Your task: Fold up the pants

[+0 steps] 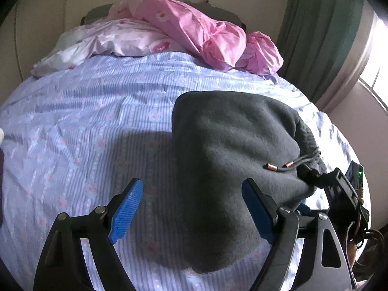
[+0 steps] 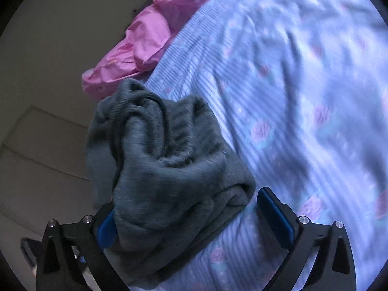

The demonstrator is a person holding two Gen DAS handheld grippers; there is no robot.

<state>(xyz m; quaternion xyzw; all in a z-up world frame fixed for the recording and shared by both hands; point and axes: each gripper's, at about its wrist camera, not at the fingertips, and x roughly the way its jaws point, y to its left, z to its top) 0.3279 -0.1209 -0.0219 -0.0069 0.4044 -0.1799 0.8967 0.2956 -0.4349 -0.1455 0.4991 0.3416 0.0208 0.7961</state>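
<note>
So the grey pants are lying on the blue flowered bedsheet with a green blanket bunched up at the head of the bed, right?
Not quite: the blanket bunched at the head of the bed is pink, not green. The left wrist view shows it clearly; the green there is the curtain by the window. The rest holds: the grey pants lie on the blue flowered bedsheet.

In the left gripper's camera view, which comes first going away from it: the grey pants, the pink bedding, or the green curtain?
1. Grey pants, partly between the open left gripper fingers.
2. Pink bedding, piled at the bed's far end.
3. Green curtain, beyond the bed, upper right.
</note>
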